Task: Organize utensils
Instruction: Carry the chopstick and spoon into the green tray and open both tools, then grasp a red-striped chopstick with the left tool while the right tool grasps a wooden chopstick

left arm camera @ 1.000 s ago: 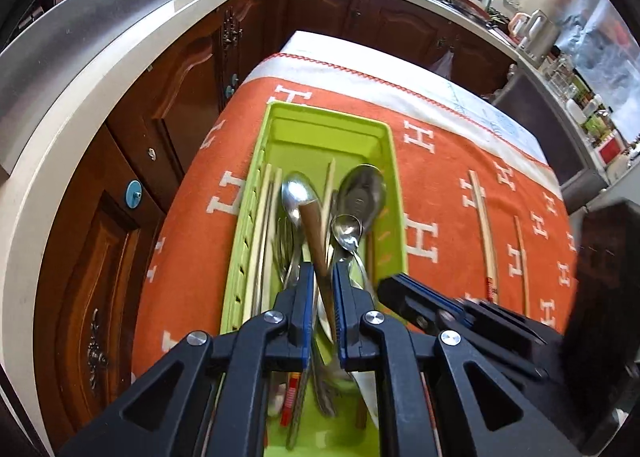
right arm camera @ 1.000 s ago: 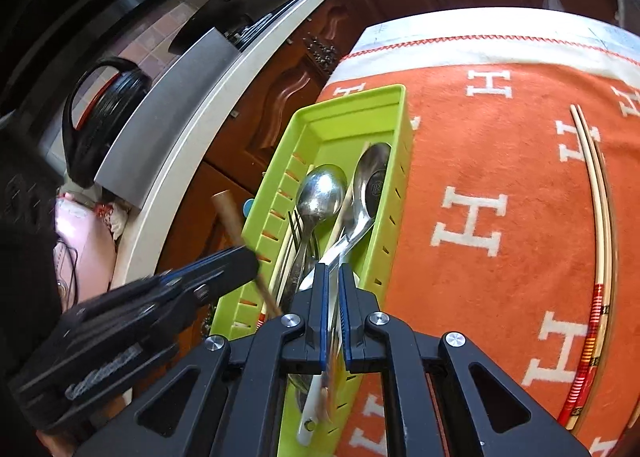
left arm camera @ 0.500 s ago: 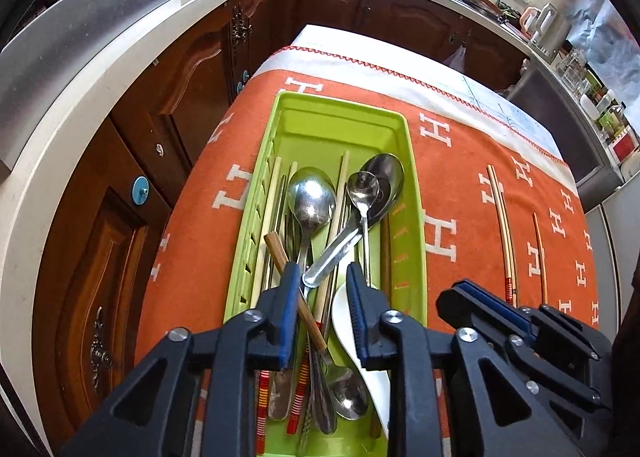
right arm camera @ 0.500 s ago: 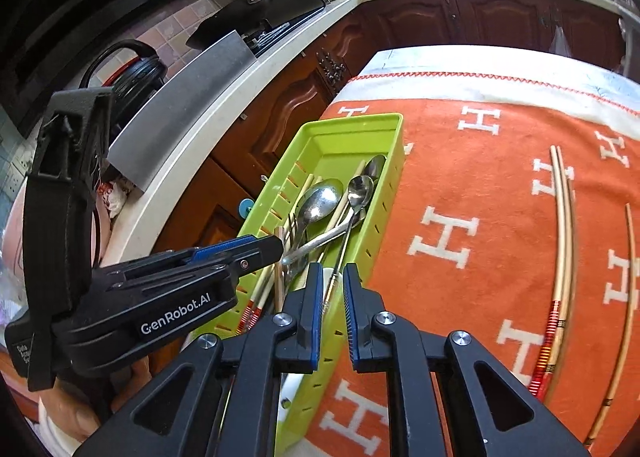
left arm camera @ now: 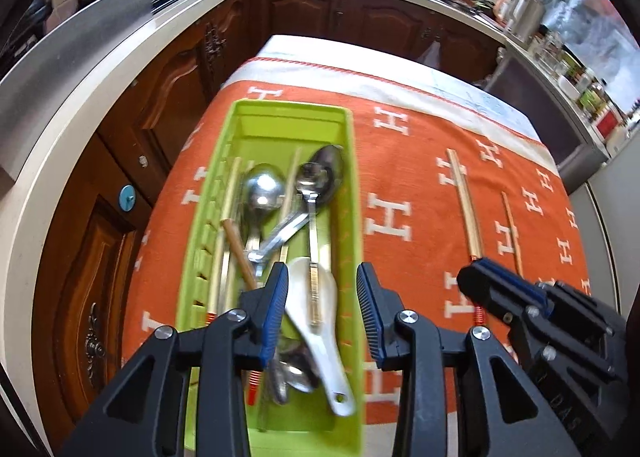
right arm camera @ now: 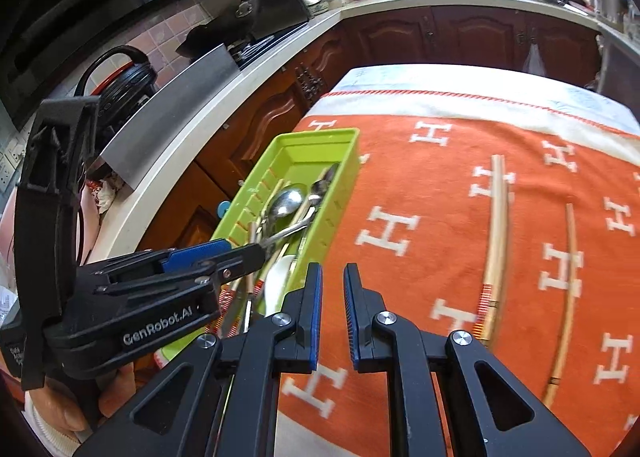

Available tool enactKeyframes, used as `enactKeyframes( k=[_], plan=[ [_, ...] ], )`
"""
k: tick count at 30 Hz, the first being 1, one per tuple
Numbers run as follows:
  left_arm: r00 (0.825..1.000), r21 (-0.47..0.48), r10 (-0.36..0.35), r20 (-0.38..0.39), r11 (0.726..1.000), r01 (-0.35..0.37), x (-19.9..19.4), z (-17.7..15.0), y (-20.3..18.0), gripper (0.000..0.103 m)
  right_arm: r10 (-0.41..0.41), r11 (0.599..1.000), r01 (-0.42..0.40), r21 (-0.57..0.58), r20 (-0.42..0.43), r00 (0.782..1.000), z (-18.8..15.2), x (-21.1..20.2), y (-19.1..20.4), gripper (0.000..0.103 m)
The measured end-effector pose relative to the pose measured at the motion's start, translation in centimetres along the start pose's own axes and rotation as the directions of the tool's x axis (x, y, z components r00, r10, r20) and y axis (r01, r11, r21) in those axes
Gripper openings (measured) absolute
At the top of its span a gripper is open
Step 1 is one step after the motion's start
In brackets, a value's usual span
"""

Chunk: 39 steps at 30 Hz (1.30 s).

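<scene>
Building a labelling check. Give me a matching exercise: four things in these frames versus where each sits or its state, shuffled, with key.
Things:
1. white ceramic soup spoon
2. pair of long bamboo chopsticks with red-banded ends
3. left tool
4. lime green plastic utensil tray

Place or state:
A. open, holding nothing
B. on the orange cloth, outside the tray
C. inside the tray, at its near end
D. on the orange cloth, near the cabinet-side edge

Pairs: 1-C, 2-B, 3-A, 4-D

tray (left arm camera: pixel 352 185) near end: behind left claw (left arm camera: pixel 322 309) | chopsticks (right arm camera: pixel 494 257): motion-blurred
</scene>
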<state>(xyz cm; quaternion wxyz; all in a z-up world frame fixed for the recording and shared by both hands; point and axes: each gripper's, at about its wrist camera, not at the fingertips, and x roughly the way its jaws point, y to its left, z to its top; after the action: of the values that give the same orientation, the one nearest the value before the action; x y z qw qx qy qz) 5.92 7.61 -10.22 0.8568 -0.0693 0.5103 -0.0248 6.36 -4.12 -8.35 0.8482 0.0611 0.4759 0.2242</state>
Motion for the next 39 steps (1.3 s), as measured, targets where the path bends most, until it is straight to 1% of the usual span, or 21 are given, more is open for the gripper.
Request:
enactKeyframes(
  k=[6,8,10,13,18,20,21,23,26,30,34,36,39],
  plan=[
    [0.999,0.063,-0.04,0.016,0.997,0.039,-1.1,0.3,-3.6,0.034,-0.067,0.998,0.066,0.025,0.027,0.997,0.2,-3.9,-2.5,0.012],
    [0.998,0.082,-0.053,0.021,0.995,0.051,-1.4,0.6,-4.7,0.034,-0.082,0.996,0.081,0.043,0.027,0.996,0.2,-5.3,-3.9,0.015],
    [0.998,0.095,-0.064,0.022,0.994,0.062,-1.5,1.0,-5.9,0.035,-0.107,0.993,0.104,0.06,0.04,0.993,0.1,-6.8,-5.2,0.021],
    [0.996,0.111,-0.084,0.017,0.991,0.081,-1.4,1.5,-7.4,0.035,-0.144,0.988,0.141,0.064,0.055,0.988,0.3,-8.9,-6.8,0.022],
    [0.994,0.141,-0.111,-0.018,0.984,0.112,0.1,2.2,-10.0,0.035,-0.172,0.982,0.166,0.093,0.061,0.983,1.2,-12.2,-9.9,0.023],
    [0.993,0.147,-0.116,-0.035,0.982,0.12,1.1,2.4,-10.8,0.035,-0.202,0.976,0.196,0.096,0.055,0.978,1.5,-12.9,-11.2,0.028],
    [0.992,0.152,-0.116,-0.047,0.981,0.122,1.7,2.4,-11.2,0.035,-0.213,0.973,0.208,0.097,0.048,0.976,1.5,-13.0,-11.8,0.03],
    [0.991,0.159,-0.112,-0.077,0.98,0.123,3.4,2.3,-12.1,0.035,-0.228,0.97,0.224,0.098,0.026,0.973,1.5,-12.7,-12.8,0.03],
    [0.988,0.167,-0.095,-0.121,0.979,0.114,5.7,2.0,-12.9,0.035,-0.208,0.971,0.209,0.113,-0.019,0.978,0.6,-11.3,-14.3,0.03],
    [0.981,0.17,-0.072,-0.178,0.98,0.103,8.5,1.2,-13.4,0.035,-0.185,0.973,0.19,0.133,-0.053,0.981,-1.0,-9.2,-15.7,0.03],
    [0.976,0.176,-0.056,-0.211,0.98,0.095,10.1,0.7,-13.6,0.035,-0.16,0.976,0.169,0.141,-0.073,0.984,-2.5,-7.7,-16.4,0.03],
    [0.976,0.177,-0.064,-0.209,0.979,0.102,10.4,0.6,-13.7,0.035,-0.15,0.977,0.161,0.143,-0.083,0.985,-3.0,-7.1,-16.6,0.03],
    [0.976,0.184,-0.057,-0.211,0.978,0.097,10.8,0.7,-13.8,0.035,-0.142,0.976,0.156,0.151,-0.096,0.985,-3.4,-5.8,-17.0,0.03]
  ],
)
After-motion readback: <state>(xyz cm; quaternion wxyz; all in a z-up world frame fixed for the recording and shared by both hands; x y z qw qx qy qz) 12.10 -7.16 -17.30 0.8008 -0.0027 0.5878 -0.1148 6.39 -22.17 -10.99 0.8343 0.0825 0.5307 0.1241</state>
